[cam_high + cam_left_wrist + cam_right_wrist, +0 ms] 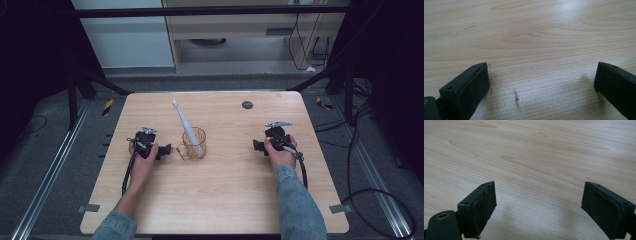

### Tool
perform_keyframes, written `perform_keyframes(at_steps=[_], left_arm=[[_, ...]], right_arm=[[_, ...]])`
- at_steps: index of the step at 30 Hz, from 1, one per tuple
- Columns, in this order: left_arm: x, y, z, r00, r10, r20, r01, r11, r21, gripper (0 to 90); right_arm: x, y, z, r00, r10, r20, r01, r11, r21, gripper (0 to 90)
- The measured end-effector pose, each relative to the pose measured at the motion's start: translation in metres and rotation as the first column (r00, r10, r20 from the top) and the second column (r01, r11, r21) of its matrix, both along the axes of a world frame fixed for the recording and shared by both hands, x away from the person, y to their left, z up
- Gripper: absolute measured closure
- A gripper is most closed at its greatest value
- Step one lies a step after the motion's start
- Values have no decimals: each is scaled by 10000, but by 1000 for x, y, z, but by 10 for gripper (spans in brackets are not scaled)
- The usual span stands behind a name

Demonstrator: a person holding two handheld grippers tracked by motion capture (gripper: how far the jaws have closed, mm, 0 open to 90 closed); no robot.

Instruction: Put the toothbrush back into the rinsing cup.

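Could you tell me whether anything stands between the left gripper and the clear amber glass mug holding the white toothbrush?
Nothing visible does. The left gripper sits just left of the clear amber glass mug, jaws wide open over bare wooden table.

A toothbrush [183, 121] was stood in a cup [194, 144] at frame centre, flanked by the left gripper [165, 149] and right gripper [256, 145].
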State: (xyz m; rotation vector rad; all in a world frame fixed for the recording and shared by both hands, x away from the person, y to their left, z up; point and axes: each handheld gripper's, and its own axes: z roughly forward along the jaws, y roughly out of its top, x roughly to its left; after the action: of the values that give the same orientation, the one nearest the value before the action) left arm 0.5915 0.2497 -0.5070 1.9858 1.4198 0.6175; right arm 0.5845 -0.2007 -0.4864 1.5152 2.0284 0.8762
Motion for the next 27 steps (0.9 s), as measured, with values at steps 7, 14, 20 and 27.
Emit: perform_keyframes(at_steps=[7, 14, 20, 27], left_arm=[[0, 0, 0, 10000, 0, 1, 0, 10000, -1, 0], [0, 0, 0, 10000, 3, 1, -3, 10000, -3, 0], [0, 0, 0, 10000, 1, 3, -1, 10000, -1, 0], [0, 0, 0, 10000, 2, 1, -2, 10000, -1, 0]], right_arm=[[3, -5, -4, 9996, -274, 39, 274, 9996, -14, 106], [5, -10, -8, 9985, -537, -78, 538, 9985, 134, 88], [7, -12, -13, 9968, -781, -181, 785, 9966, 248, 74], [4, -11, -23, 9952, -936, 297, 928, 9953, 264, 79]])
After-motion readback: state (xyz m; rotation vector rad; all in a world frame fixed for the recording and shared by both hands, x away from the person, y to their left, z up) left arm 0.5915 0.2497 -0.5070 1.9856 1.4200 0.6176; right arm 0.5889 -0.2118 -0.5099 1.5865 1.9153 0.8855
